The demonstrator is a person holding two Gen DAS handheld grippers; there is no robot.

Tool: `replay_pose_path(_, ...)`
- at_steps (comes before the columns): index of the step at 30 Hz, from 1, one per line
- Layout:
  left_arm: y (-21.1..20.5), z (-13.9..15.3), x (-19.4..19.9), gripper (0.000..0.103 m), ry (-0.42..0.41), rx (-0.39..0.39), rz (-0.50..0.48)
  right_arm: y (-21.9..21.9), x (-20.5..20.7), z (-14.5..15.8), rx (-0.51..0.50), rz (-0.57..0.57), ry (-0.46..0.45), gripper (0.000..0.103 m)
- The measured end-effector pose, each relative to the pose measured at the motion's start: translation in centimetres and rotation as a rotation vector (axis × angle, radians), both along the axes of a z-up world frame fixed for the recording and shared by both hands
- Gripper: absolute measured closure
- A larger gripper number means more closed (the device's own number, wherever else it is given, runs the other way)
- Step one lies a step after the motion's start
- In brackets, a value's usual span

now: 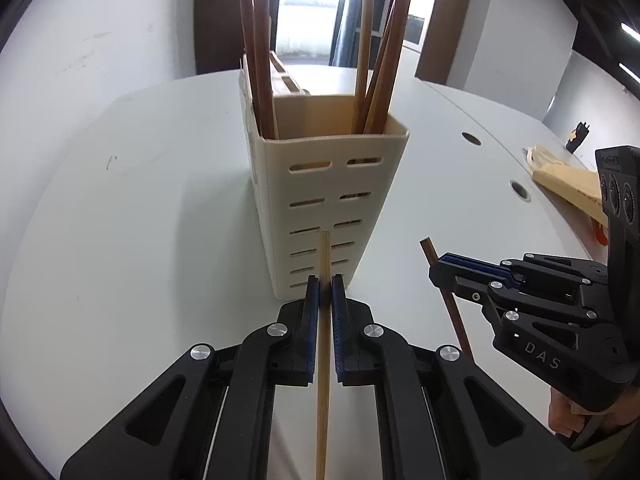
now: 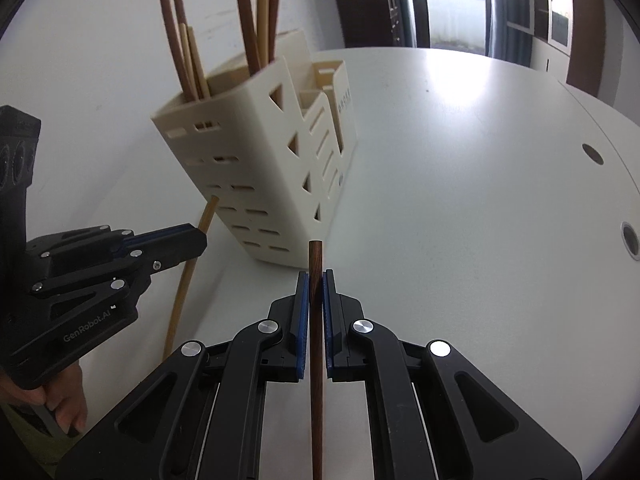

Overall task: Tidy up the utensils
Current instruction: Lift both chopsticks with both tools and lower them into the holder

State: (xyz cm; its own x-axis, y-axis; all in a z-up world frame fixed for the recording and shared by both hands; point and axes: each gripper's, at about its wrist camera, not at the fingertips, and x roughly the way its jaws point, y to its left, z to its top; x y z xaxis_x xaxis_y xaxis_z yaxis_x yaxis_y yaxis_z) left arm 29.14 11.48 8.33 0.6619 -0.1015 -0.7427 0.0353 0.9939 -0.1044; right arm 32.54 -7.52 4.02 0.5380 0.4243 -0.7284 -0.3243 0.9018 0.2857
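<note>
Left gripper (image 1: 325, 280): lower centre of the left wrist view, fingers clenched on a light chopstick (image 1: 323, 360); seen also at the left edge of the right wrist view.
Light chopstick: pinched between the blue pads (image 1: 313, 320), running from the bottom edge up past the fingertips, tip overlapping the lower front of the holder (image 1: 332, 200).
Right gripper (image 2: 316, 276): lower centre of the right wrist view, fingers clenched on a dark chopstick (image 2: 316, 360); seen also at the lower right of the left wrist view.
Dark chopstick: held between the pads, tip just above the fingertips, close to the lower corner of the holder.
Holder: cream plastic, slotted front, triangular cut-outs on the side; upright on the table (image 2: 460, 200), centre of the left wrist view, upper left of centre in the right wrist view.
Contents: several dark and light chopsticks (image 2: 188, 60) standing tilted in the front compartment, ends above the rim.
Rear compartments: lower, behind the front one; contents not discernible.
Table: white, round holes (image 2: 592, 154) near the right edge.
Paper packet (image 1: 568, 182): right edge of the left wrist view, well apart from the holder.
</note>
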Motion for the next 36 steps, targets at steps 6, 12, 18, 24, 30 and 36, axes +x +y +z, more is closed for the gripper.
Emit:
replay_pose_path(6,0.4,2.1,-2.1,0.097,-0.096,0.011,0.019,0.0,-1.3,2.9,0.036,-0.009,-0.095,0.096)
replay_pose_path(12,0.0,4.3,-4.1,0.097,-0.178,0.036,0.021,0.6,-1.9,4.4,0.013,-0.015,-0.16,0.096)
replay_pose_path(18,0.3,6.8,-4.2,0.097,-0.267,0.079,0.051,0.5,-2.8,8.2,0.045,-0.012,-0.252,0.096)
replay_pose_path(24,0.2,9.1,-4.4,0.097,-0.348,0.096,0.031,1.2,-2.4,9.5,0.065,-0.002,-0.307,0.096)
replay_pose_path(30,-1.4,10.5,-3.6,0.097,-0.434,0.115,0.01,1.2,-2.0,10.7,0.093,-0.001,-0.361,0.096)
replay_pose_path(36,-0.9,12.0,-2.6,0.097,-0.497,0.109,0.041,0.3,-1.6,12.5,0.13,-0.046,-0.455,0.096)
